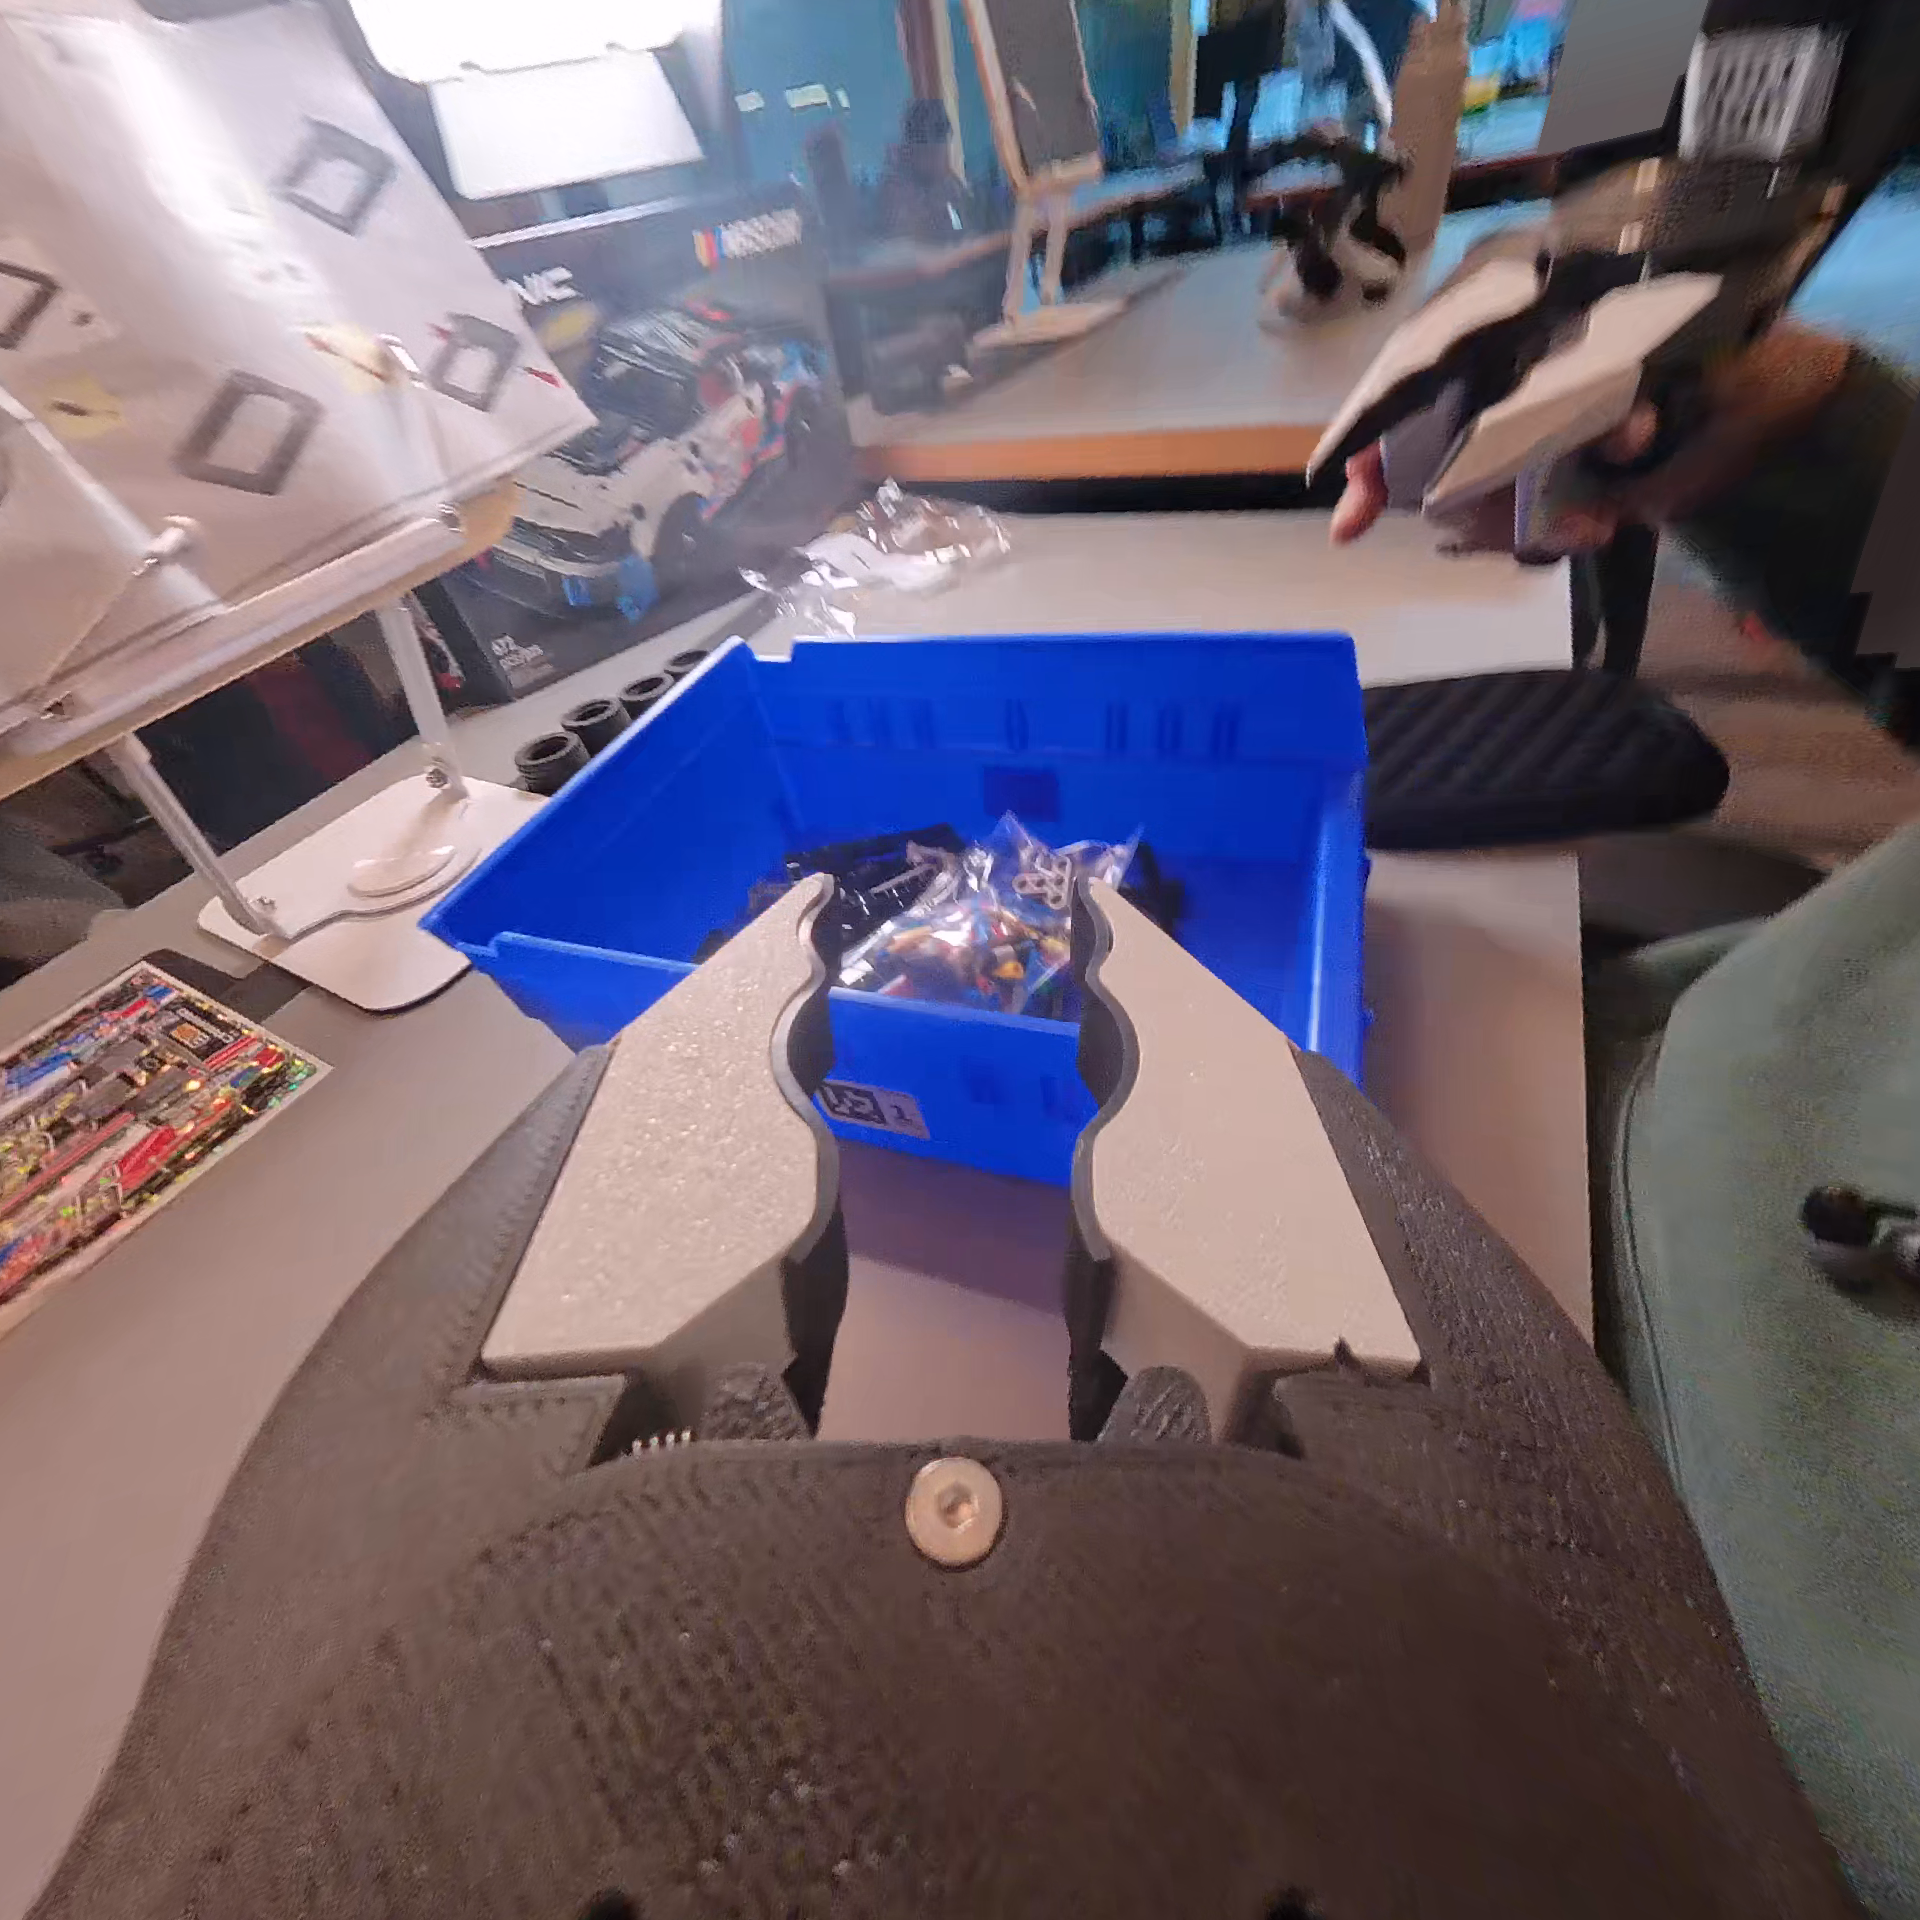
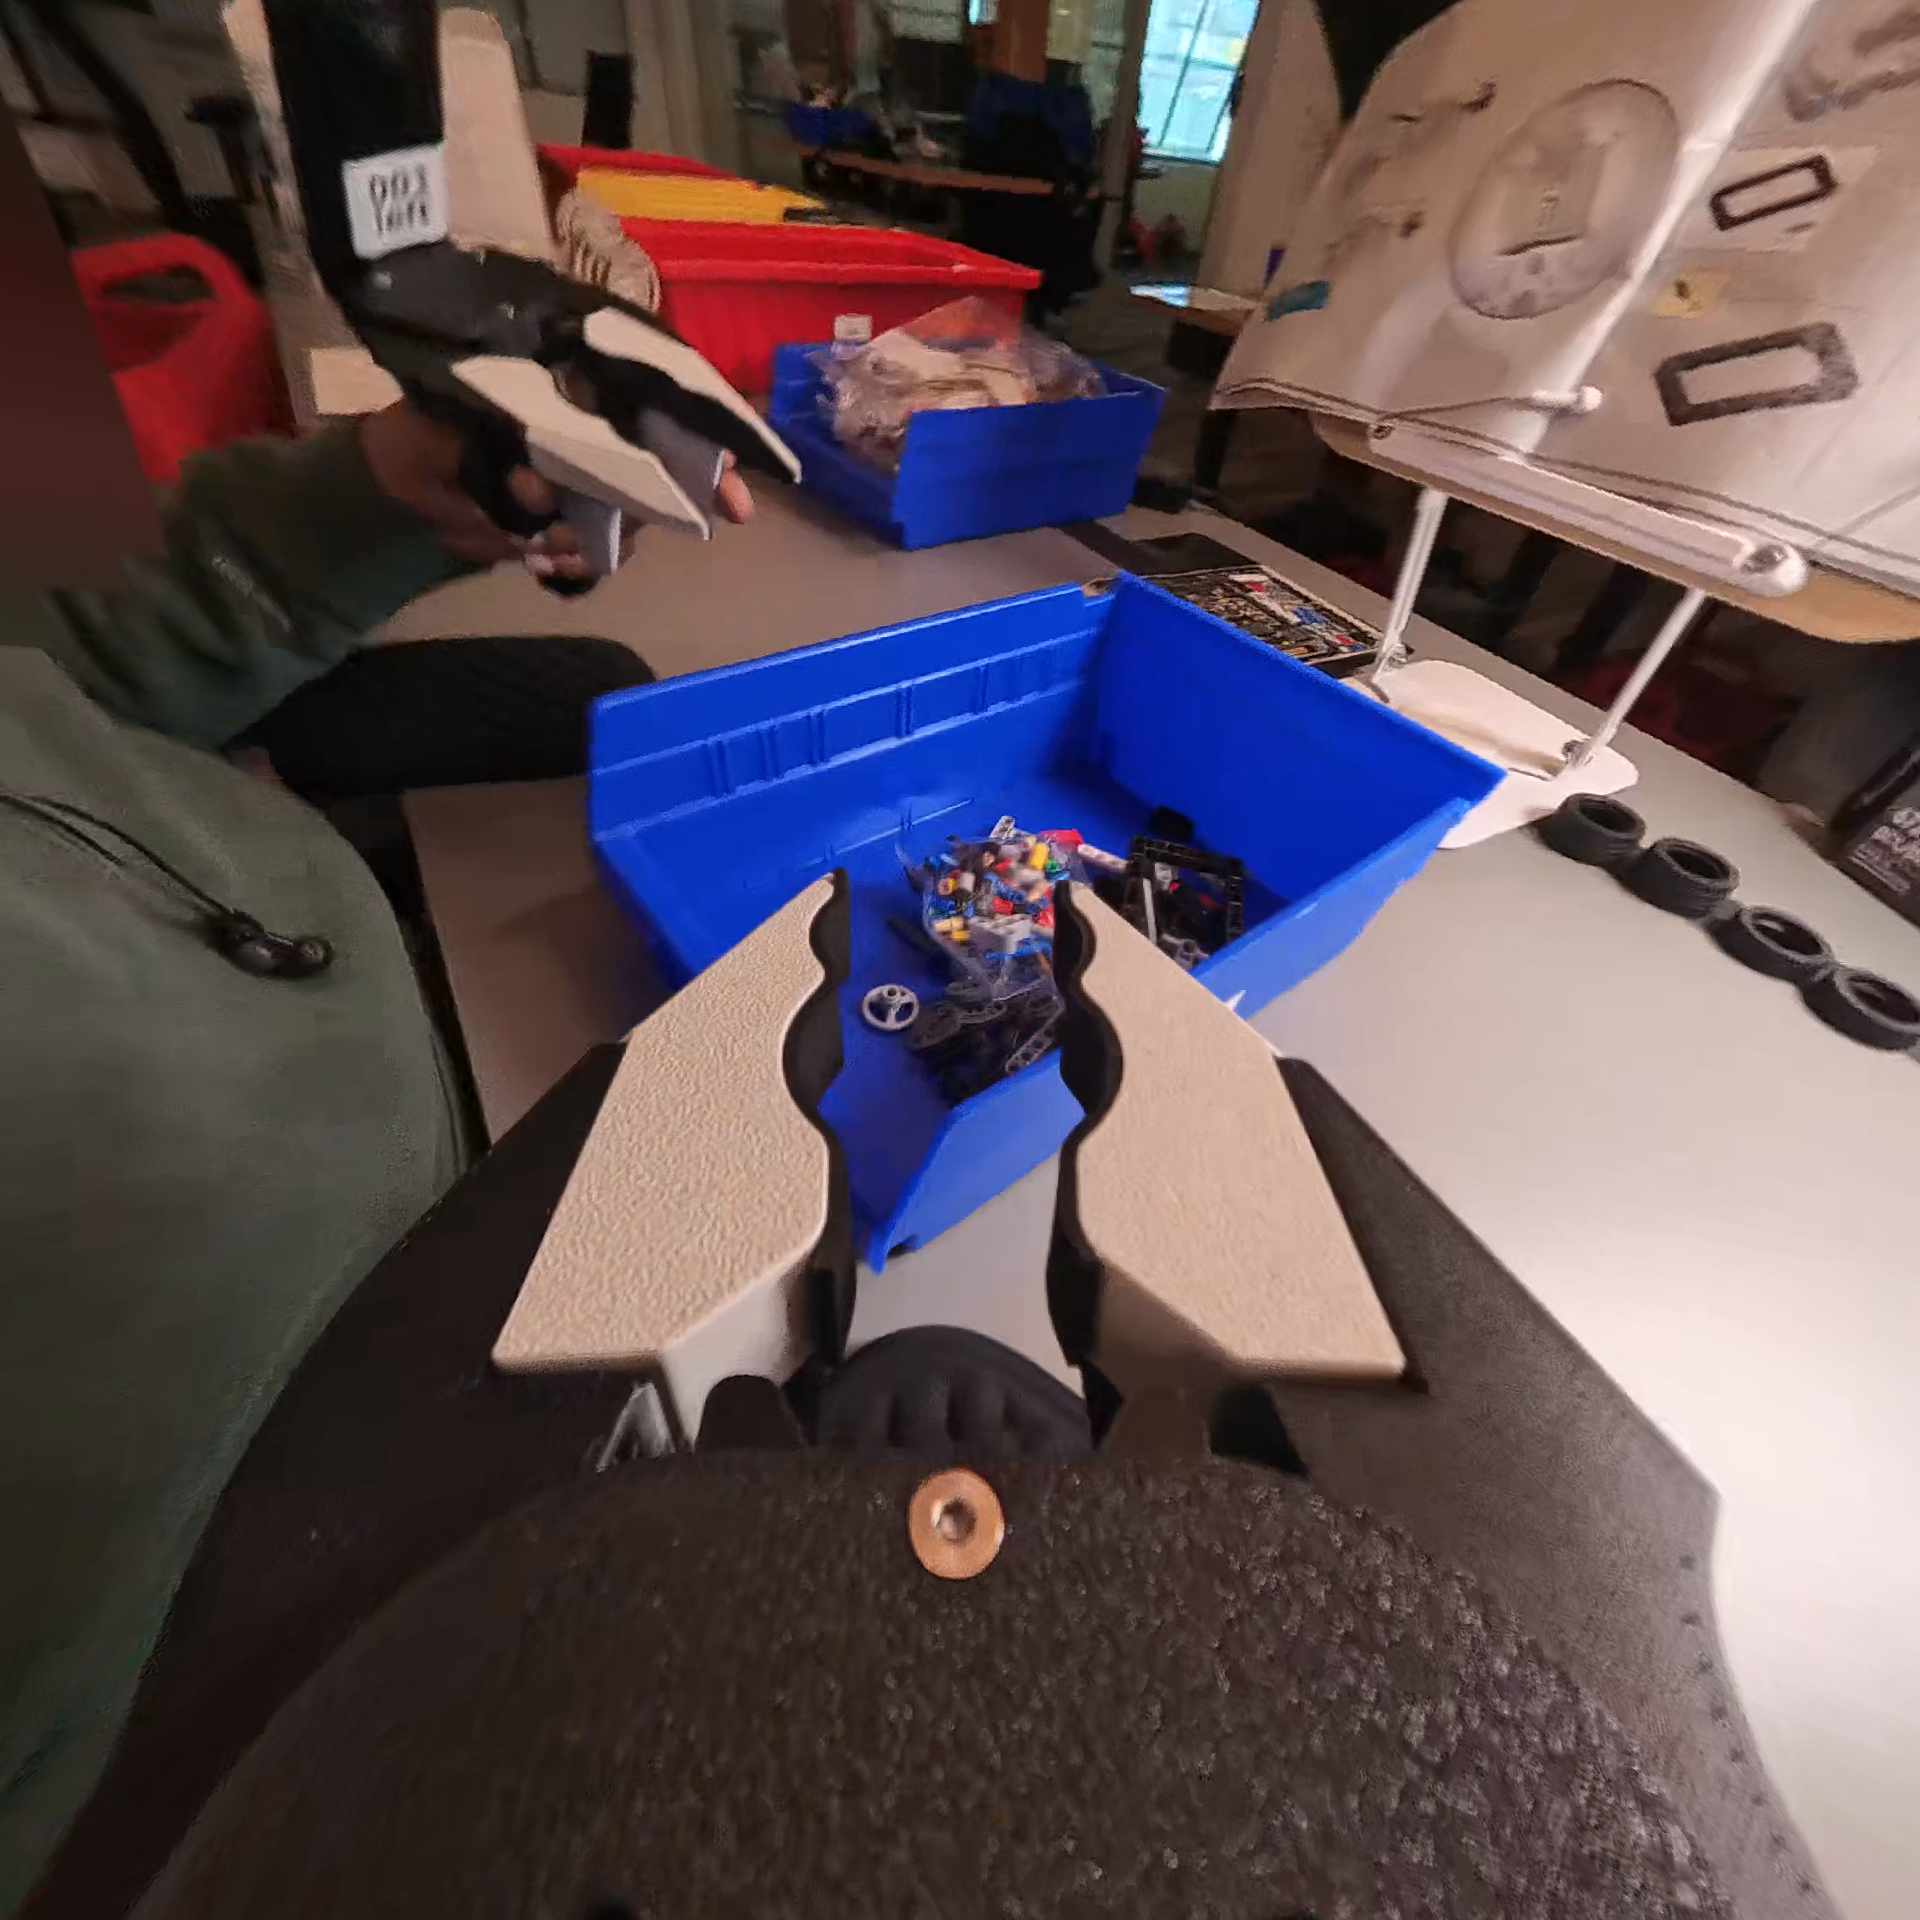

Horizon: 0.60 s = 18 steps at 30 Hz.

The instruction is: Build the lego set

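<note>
Blue bin (image 2: 1299, 727) sits dead ahead of both grippers, the bag of lego pieces (image 2: 987, 894) inside it. Your left gripper (image 1: 956, 914) and right gripper (image 2: 951, 914) are spread, empty; neither looks clearly nearer.

Two grippers: the left gripper (image 1: 956, 914) and the right gripper (image 2: 951, 914), both with jaws apart and empty. Two blue bins: one bin (image 2: 1299, 727) in the desk's middle, a second bin (image 2: 997, 457) at its far edge. Four tyres (image 2: 1683, 873) in a row near the right edge. One sticker sheet (image 1: 114, 1112). One set box (image 1: 675, 416).
</note>
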Available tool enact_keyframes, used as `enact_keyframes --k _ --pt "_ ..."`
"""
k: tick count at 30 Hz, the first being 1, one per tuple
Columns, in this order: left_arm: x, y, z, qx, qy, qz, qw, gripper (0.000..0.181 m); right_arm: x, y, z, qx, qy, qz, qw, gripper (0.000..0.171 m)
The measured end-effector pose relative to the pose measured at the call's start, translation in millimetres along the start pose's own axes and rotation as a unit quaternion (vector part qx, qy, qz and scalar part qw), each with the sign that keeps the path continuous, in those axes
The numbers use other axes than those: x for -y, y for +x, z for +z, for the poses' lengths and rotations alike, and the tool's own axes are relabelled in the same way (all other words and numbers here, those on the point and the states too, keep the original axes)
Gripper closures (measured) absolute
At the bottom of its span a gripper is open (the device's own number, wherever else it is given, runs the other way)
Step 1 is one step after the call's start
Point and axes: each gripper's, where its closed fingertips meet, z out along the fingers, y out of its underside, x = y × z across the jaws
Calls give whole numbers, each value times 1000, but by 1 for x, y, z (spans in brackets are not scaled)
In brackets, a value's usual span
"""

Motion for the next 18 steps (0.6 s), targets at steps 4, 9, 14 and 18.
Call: enact_keyframes --k 4,9,14,18 --pt "2 20 10 -10 -50 68 996 139 -3 -10 23 -7 -108 -128 986 136" --pt "22 37 21 -13 -23 70 997 138 -26 -15 90 47 -263 -288 920 138" --pt "20 38 11 18 -8 74 997 139 -87 -3 122 113 -457 -361 805 131" --pt "10 28 -9 29 1 45 999 140 -101 16 133 72 -485 -421 763 170"
